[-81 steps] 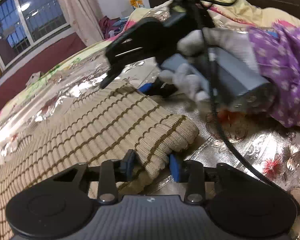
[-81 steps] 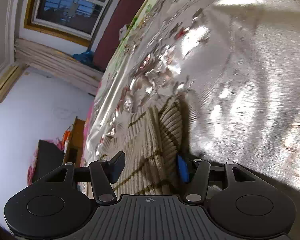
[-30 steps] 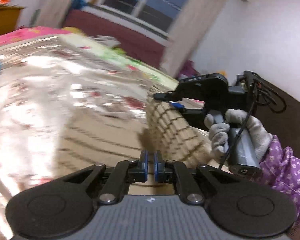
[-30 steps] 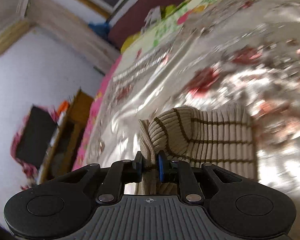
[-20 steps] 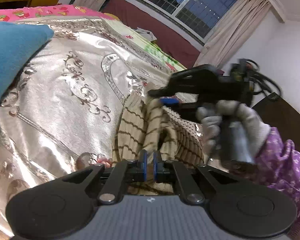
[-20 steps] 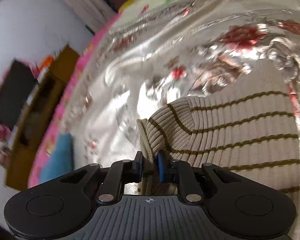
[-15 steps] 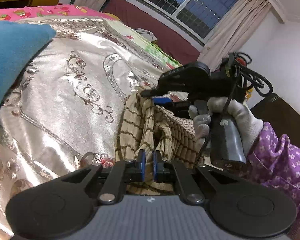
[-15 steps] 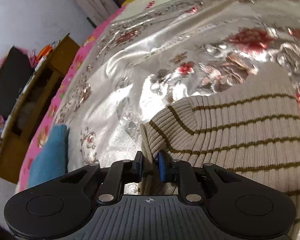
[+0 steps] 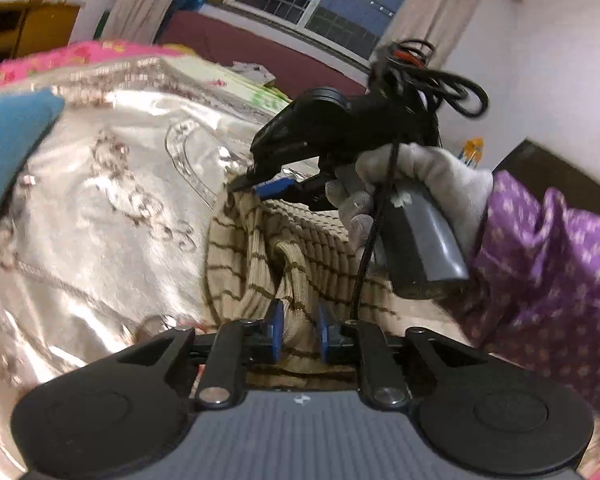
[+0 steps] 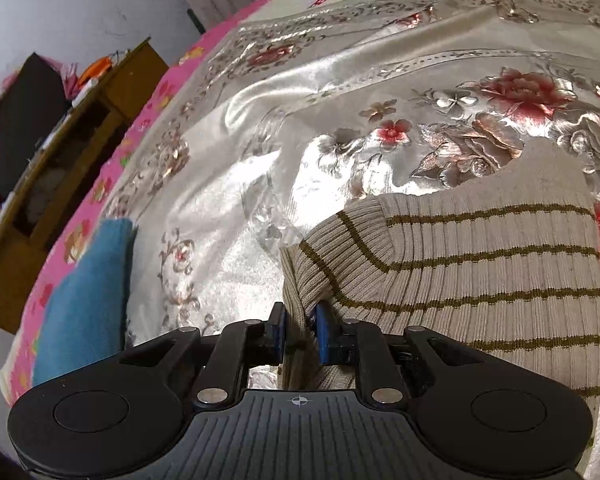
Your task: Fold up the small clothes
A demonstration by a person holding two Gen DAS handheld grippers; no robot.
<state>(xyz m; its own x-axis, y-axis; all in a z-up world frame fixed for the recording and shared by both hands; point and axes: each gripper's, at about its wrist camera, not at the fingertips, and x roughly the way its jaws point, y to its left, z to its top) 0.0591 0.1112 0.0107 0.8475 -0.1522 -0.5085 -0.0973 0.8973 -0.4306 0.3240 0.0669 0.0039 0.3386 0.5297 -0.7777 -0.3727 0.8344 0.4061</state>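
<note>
Lengthwise, striped sweater [image 10: 480, 280] toward window.

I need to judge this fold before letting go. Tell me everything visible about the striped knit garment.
The striped knit garment is ribbed beige knit with thin brown stripes, folded over and bunched on the shiny floral bedspread. The right gripper pinches one folded edge. The left gripper is opening, a bunched fold between its pads. Its full shape cannot be seen.
</note>
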